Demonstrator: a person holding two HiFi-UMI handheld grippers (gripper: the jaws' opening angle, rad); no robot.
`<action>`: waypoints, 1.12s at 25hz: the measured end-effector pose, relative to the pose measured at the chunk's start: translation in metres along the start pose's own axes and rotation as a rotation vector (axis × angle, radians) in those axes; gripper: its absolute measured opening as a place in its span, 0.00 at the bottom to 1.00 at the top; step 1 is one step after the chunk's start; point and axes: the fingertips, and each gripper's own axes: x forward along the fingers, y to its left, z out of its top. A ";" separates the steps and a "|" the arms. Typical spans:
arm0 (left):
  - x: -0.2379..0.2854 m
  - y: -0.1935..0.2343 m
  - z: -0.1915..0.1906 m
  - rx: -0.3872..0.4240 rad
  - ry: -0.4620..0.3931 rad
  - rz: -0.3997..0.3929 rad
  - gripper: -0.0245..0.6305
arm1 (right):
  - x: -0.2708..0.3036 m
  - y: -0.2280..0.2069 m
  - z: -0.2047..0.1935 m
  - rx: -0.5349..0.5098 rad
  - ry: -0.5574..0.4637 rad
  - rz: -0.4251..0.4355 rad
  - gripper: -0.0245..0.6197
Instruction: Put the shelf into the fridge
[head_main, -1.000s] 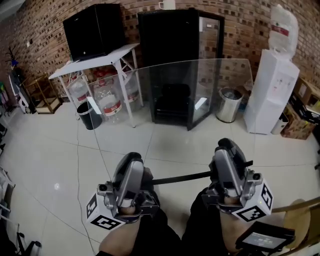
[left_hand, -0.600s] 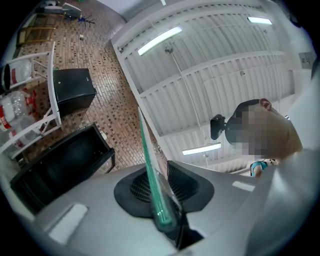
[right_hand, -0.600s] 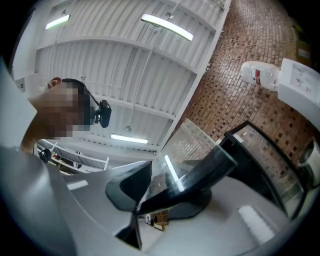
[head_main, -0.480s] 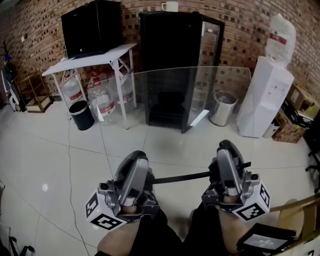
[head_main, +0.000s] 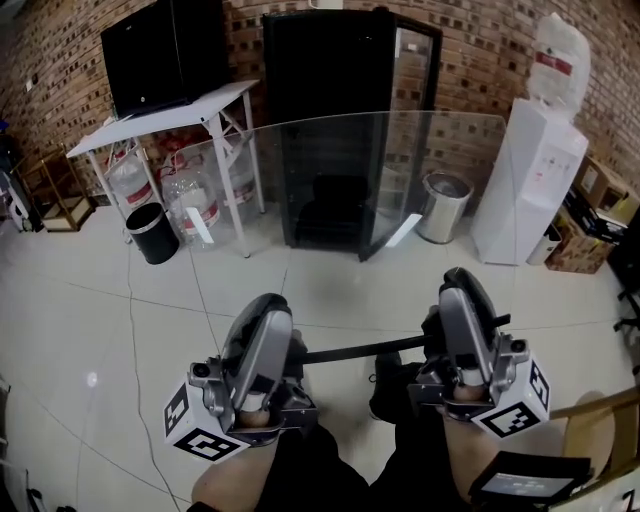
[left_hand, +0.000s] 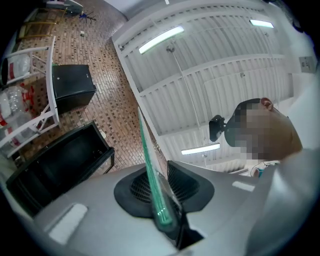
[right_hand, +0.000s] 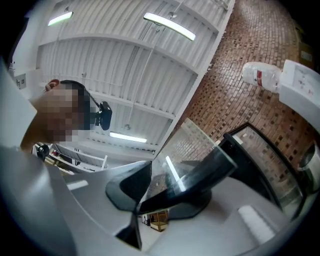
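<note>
Left hand-held gripper (head_main: 268, 315) is clamping the bare, green-tinted near edge of the glass shelf (head_main: 385, 170), with the pads pressing on the pane. Right hand-held gripper (head_main: 460, 298) is clamping the same edge at the dark trim strip (head_main: 360, 352), its jaws narrow on it. The shelf is hanging between both grippers, tilting up and away from the person, above the tiled floor (head_main: 90, 300). It's not in the fridge (head_main: 320, 70), which is standing well beyond it and showing through the glass, its door (head_main: 412, 60) hanging open on the right. A steel bin (head_main: 443, 208) is sitting between the fridge and the water dispenser (head_main: 525, 180).
</note>
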 end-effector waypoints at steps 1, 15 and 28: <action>0.003 0.005 0.000 -0.001 0.000 0.009 0.12 | 0.005 -0.005 -0.001 0.008 0.005 0.000 0.20; 0.053 0.010 -0.010 0.052 0.005 -0.007 0.12 | 0.012 -0.049 0.031 0.024 -0.034 0.039 0.20; 0.073 0.125 -0.001 0.045 0.023 0.009 0.13 | 0.075 -0.131 -0.019 0.033 -0.031 -0.008 0.20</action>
